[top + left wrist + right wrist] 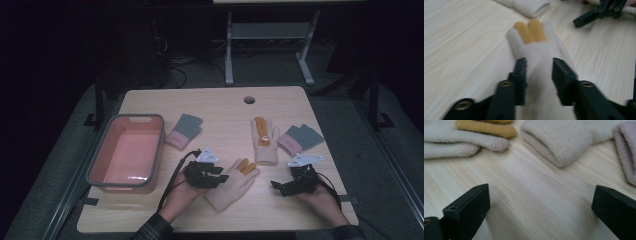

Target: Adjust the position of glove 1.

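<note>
Presently: cream knit glove (536,47), soft, limp, light; left tool (539,75) pinching its palm; right tool (539,202) spread.

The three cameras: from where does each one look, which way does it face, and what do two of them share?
High view: above the person's side, facing forward and down on the table; both forearms and hands show, with left tongs and right tongs.
Left gripper view: rides the left tongs, facing along the near cream glove; its black jaws stand either side of it.
Right gripper view: rides the right tongs, low over bare wood; jaws wide apart.
Shared: all three show the near cream glove, orange fingers included.
</note>
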